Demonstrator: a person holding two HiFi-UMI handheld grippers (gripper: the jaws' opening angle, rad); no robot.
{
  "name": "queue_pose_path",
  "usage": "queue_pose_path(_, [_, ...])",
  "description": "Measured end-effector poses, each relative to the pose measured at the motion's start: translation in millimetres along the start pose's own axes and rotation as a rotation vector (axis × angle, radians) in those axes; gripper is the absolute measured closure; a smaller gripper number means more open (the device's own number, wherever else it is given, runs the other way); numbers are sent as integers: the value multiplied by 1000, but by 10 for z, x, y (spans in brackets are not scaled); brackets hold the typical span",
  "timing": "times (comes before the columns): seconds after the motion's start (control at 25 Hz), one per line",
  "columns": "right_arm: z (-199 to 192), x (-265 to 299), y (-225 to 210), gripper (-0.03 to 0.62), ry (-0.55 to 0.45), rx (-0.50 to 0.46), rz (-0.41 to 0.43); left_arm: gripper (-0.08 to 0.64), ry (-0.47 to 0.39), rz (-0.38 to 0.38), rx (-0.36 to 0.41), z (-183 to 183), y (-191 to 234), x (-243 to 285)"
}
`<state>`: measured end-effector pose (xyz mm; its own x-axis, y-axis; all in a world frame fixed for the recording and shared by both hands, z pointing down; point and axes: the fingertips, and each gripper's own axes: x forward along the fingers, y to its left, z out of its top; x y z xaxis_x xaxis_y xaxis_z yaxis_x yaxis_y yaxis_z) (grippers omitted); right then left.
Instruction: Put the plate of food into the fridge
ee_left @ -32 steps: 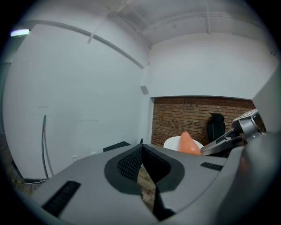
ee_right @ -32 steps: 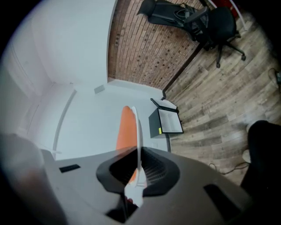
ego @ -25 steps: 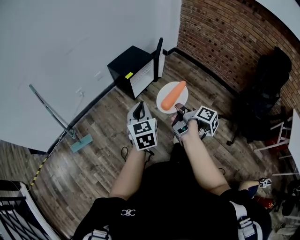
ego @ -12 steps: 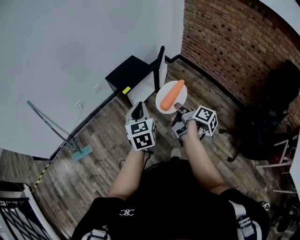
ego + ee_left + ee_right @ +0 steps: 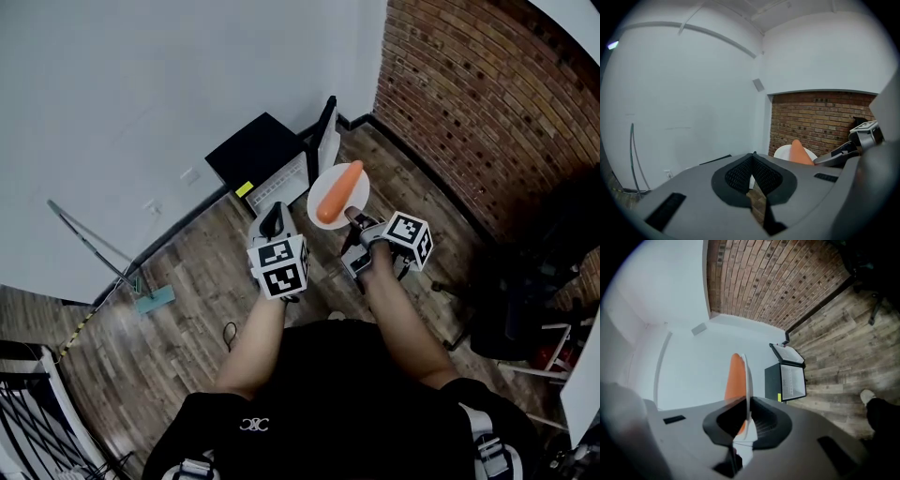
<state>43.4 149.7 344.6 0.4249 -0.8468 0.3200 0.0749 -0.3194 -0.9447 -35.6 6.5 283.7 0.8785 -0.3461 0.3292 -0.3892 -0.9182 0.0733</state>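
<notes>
A white plate [image 5: 357,199] carries an orange carrot [image 5: 337,190], held out in front of me above the wood floor. My right gripper [image 5: 352,218] is shut on the plate's near rim; in the right gripper view the plate [image 5: 747,380] stands edge-on between the pads, with the carrot [image 5: 736,380] to its left. My left gripper [image 5: 275,218] hovers beside it, shut and empty [image 5: 752,171]. Past the plate, a small black fridge [image 5: 261,150] stands against the white wall with its door [image 5: 328,131] open.
A brick wall [image 5: 469,84] runs along the right. A long-handled mop [image 5: 103,248] leans on the white wall to the left. A black office chair [image 5: 525,309] stands at the right, and a dark rack [image 5: 28,412] at the bottom left.
Both grippers and the plate have travelled across the room toward the fridge, which now lies just past the plate. The grip on the plate is unchanged.
</notes>
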Motion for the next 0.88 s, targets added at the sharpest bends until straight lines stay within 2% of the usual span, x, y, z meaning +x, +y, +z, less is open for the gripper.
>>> queue_pose_path(0.24, [381, 122, -19, 560, 16, 24, 9, 563, 16, 12, 4, 14, -217, 321])
queue_pose_path(0.56, [563, 341, -125, 558, 53, 19, -14, 563, 34, 0, -22, 8, -310, 741])
queue_pose_path(0.88, [1013, 746, -111, 558, 56, 0, -26, 563, 37, -25, -48, 128, -383, 1477])
